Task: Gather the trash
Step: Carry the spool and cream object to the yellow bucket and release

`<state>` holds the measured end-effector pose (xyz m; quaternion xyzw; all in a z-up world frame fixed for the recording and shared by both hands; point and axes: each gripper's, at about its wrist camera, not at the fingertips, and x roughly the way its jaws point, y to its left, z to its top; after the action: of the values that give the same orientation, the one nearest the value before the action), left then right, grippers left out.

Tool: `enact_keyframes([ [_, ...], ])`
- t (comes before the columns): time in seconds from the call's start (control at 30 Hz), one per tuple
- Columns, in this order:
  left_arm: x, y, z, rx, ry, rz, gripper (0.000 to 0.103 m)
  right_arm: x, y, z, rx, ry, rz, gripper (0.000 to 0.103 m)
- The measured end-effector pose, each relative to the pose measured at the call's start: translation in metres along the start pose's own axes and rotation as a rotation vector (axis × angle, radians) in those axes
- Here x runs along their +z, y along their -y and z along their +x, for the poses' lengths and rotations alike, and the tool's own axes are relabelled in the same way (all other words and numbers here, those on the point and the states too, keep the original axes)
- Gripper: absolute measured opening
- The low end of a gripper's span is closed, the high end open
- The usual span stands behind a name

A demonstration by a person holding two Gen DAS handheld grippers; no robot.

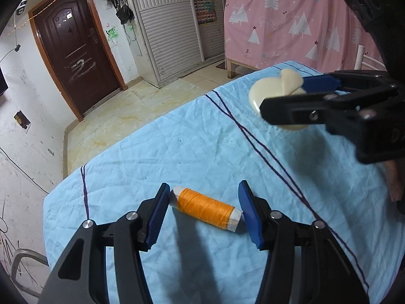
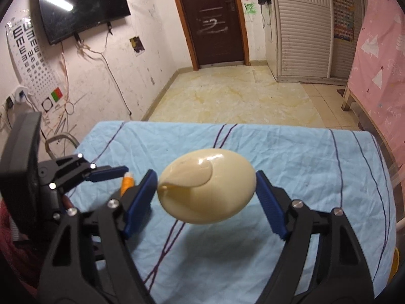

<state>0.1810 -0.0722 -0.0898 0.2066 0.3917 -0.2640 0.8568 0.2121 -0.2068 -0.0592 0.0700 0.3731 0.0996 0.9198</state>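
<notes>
Currently the right gripper (image 2: 206, 192) is clamped on a cream, egg-shaped glossy plastic shell (image 2: 206, 186), both blue pads pressing its ends, and holds it clear of the table (image 2: 316, 167), which is covered in a light-blue, dark-striped cloth. The left gripper (image 1: 203, 211) stands half closed around an orange thread spool with white ends (image 1: 206, 209) lying on the cloth; the spool spans the jaws from pad to pad, but firm pressure cannot be confirmed. Judged step: pick-up of both items, carry to a bin pending. No bin is visible; locate one first. The table's far edge drops to open tiled floor (image 2: 235, 96); the grippers work near each other, so separate them before transport.
</notes>
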Motion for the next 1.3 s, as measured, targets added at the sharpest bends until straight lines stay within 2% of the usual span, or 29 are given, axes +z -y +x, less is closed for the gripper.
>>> enact_keyframes([
  [0.3,0.017,0.025,-0.024,0.05,0.067,-0.007,0.047,-0.015,0.028,-0.053,-0.003,0.1,0.055,0.076],
  [0.7,0.044,0.077,-0.023,0.044,0.061,-0.006,0.047,-0.043,0.092,-0.115,-0.04,0.202,0.154,0.076],
  [0.97,0.066,0.137,-0.017,0.012,0.065,0.065,0.047,-0.071,0.142,-0.149,-0.083,0.25,0.235,0.076],
  [1.3,0.094,0.218,-0.005,-0.047,0.063,0.167,0.047,-0.112,0.209,-0.192,-0.177,0.279,0.333,0.076],
])
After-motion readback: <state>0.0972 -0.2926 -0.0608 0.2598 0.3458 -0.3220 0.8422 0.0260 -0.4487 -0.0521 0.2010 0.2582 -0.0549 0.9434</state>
